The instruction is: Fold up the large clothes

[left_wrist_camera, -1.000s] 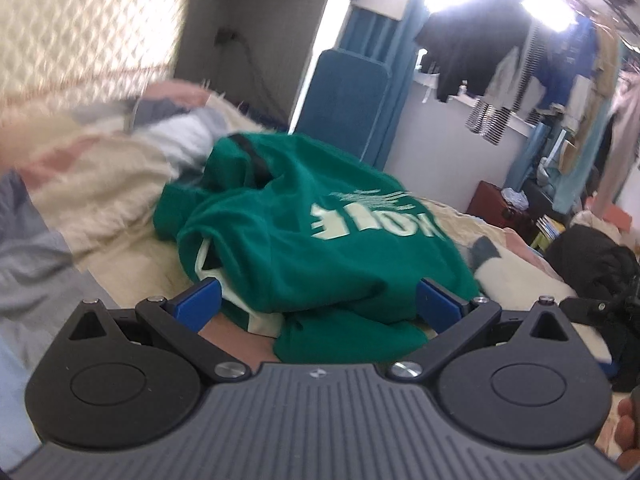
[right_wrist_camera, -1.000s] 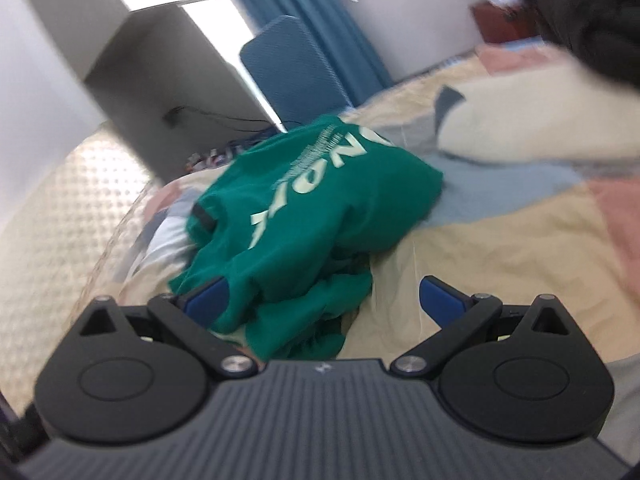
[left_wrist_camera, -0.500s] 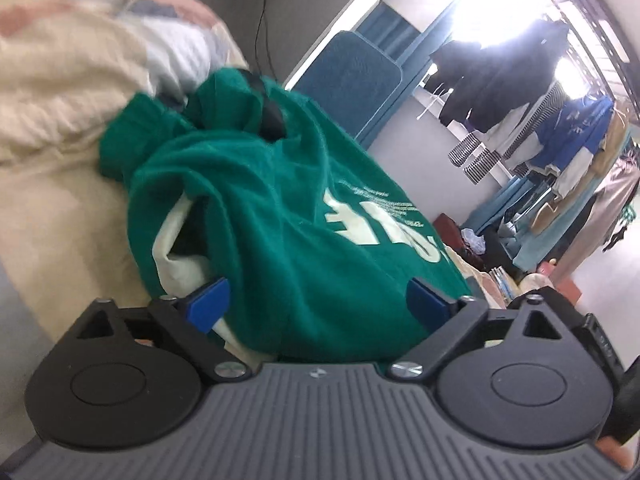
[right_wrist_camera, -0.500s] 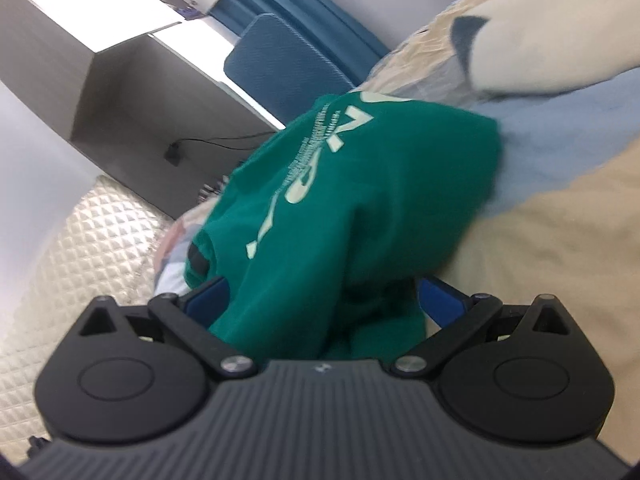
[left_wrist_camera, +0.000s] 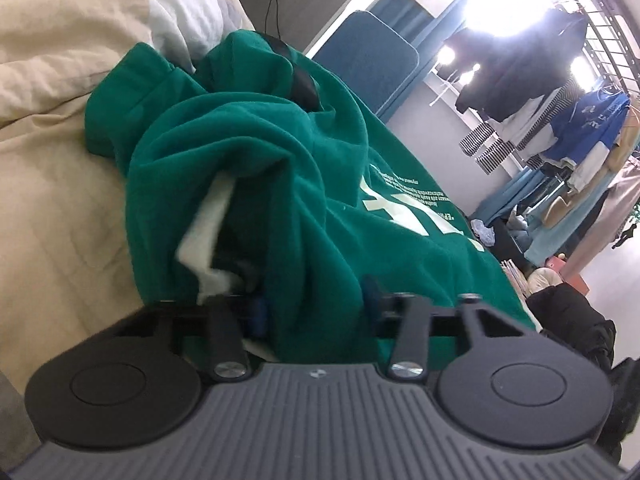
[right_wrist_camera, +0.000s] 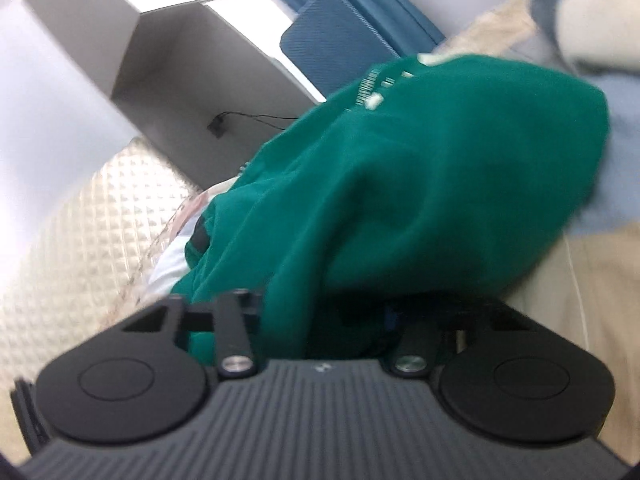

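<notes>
Green sweatshirt [right_wrist_camera: 420, 184] blurred, hiding right gripper [right_wrist_camera: 324, 316] fingertips.

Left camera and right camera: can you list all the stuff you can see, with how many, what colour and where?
green sweatshirt: one, green with pale lettering, crumpled on the bed, bunched in front of both tools
bedcover: one, beige with grey, blue and pink patches, under the sweatshirt
chair: one, blue, behind the bed
desk: one, grey-white, beside the chair
headboard: one, cream quilted, at the bed's end
hanging clothes: several, black, blue, striped, beige, on a rack by the bright window
left tool: one, black with blue pads, closed on a sweatshirt fold
right tool: one, black with blue pads, closed on another fold
</notes>
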A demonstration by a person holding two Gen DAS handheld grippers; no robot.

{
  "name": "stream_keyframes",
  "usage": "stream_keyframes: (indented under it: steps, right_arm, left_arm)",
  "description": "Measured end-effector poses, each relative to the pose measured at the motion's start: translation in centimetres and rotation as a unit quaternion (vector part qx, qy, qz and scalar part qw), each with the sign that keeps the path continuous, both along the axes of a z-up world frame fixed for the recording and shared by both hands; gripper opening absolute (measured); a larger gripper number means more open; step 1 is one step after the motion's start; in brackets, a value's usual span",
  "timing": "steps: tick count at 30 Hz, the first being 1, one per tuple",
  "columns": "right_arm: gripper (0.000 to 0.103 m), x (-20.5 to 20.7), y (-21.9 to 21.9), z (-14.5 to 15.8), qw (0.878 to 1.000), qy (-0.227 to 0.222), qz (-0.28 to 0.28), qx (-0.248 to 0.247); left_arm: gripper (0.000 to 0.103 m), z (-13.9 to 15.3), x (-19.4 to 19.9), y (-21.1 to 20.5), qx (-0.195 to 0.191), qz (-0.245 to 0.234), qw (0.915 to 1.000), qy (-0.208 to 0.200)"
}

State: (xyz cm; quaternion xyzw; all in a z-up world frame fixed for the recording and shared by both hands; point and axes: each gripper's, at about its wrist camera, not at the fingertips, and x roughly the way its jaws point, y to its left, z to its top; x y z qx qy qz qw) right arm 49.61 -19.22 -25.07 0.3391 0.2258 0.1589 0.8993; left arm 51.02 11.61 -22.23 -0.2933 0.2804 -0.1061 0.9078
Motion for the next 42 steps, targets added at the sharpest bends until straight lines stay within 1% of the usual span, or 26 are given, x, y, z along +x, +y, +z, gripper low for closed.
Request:
stream_keyframes:
  steps: [1,3,4,7,10,12,14,15,16,18,21,25,29,31,33,35,36,38,40,42]
  right_arm:
    - [0.028,-0.3,0.2,0.5,1.0,-0.014,0.004,-0.008]
    - [0.024,-1.3,0.5,1.7,0.998,-0.05,0.015,-0.023]
    - [0.022,-1.9,0.7,2.6,0.997,-0.069,0.02,-0.033]
    - [0.021,-4.0,0.7,4.8,0.992,-0.116,0.028,-0.045]
    - [0.02,-6.6,0.1,7.4,0.986,-0.158,0.042,-0.042]
    - [0.02,-9.0,-0.2,9.4,0.981,-0.183,0.055,-0.038]
    - [0.02,-11.4,-0.5,11.2,0.977,-0.201,0.065,-0.027]
    - [0.02,-12.8,-0.7,12.1,0.975,-0.213,0.064,-0.03]
    - [0.02,-13.9,-0.9,12.8,0.973,-0.221,0.063,-0.033]
    - [0.02,-16.1,-1.6,14.0,0.971,-0.228,0.064,-0.018]
    - [0.02,-19.5,-2.5,15.9,0.967,-0.246,0.065,-0.014]
    - [0.02,-23.9,-3.1,18.0,0.957,-0.28,0.077,-0.022]
    - [0.02,-26.9,-3.3,19.7,0.949,-0.296,0.102,-0.026]
    - [0.02,-26.9,-2.8,20.2,0.952,-0.282,0.113,-0.036]
    - [0.021,-25.5,-2.1,19.7,0.961,-0.242,0.125,-0.04]
    - [0.022,-23.8,-1.2,18.6,0.972,-0.19,0.134,-0.035]
    - [0.023,-22.5,-0.9,17.9,0.977,-0.161,0.137,-0.03]
    - [0.023,-20.2,-0.3,15.8,0.986,-0.091,0.14,-0.019]
    - [0.024,-18.8,0.5,13.0,0.989,-0.028,0.143,-0.023]
    - [0.023,-16.3,1.2,10.2,0.989,0.024,0.141,-0.036]
  left_arm:
    - [0.019,0.3,0.0,0.0,0.007,-0.001,1.0,-0.004]
    - [0.012,1.5,-0.8,-0.1,0.011,0.001,0.9997,-0.019]
    - [0.011,2.3,-1.4,-0.1,0.01,0.002,0.9994,-0.033]
    - [0.01,5.3,-3.5,-0.1,0.013,0.011,0.9964,-0.082]
    - [0.01,8.7,-6.3,0.6,-0.003,0.019,0.9917,-0.127]
    - [0.01,11.1,-8.4,0.5,-0.008,0.023,0.9886,-0.149]
    - [0.01,13.8,-10.9,0.1,0.0,0.017,0.9849,-0.172]
    - [0.01,14.9,-12.2,-0.3,0.002,0.013,0.9829,-0.184]
    - [0.01,16.0,-13.8,-0.4,0.004,0.01,0.981,-0.194]
    - [0.01,17.7,-17.6,-0.4,0.007,0.01,0.9787,-0.205]
    - [0.01,19.5,-22.4,-0.7,-0.003,0.007,0.9776,-0.211]
    - [0.01,22.1,-30.3,-1.2,-0.004,0.001,0.9685,-0.249]
    - [0.01,23.8,-37.0,-0.8,-0.009,0.001,0.9599,-0.28]
    - [0.011,23.4,-39.6,-0.1,-0.011,0.005,0.9611,-0.276]
    - [0.011,22.3,-40.5,0.5,-0.012,0.015,0.9663,-0.257]
    - [0.011,20.4,-39.5,1.3,-0.009,0.022,0.9707,-0.239]
    - [0.011,19.1,-38.4,1.7,-0.006,0.025,0.9738,-0.226]
    - [0.011,15.8,-35.6,2.7,-0.015,0.03,0.9828,-0.182]
    - [0.011,12.9,-33.3,3.7,-0.036,0.034,0.9897,-0.134]
    - [0.012,10.4,-31.2,4.0,-0.041,0.027,0.9943,-0.095]
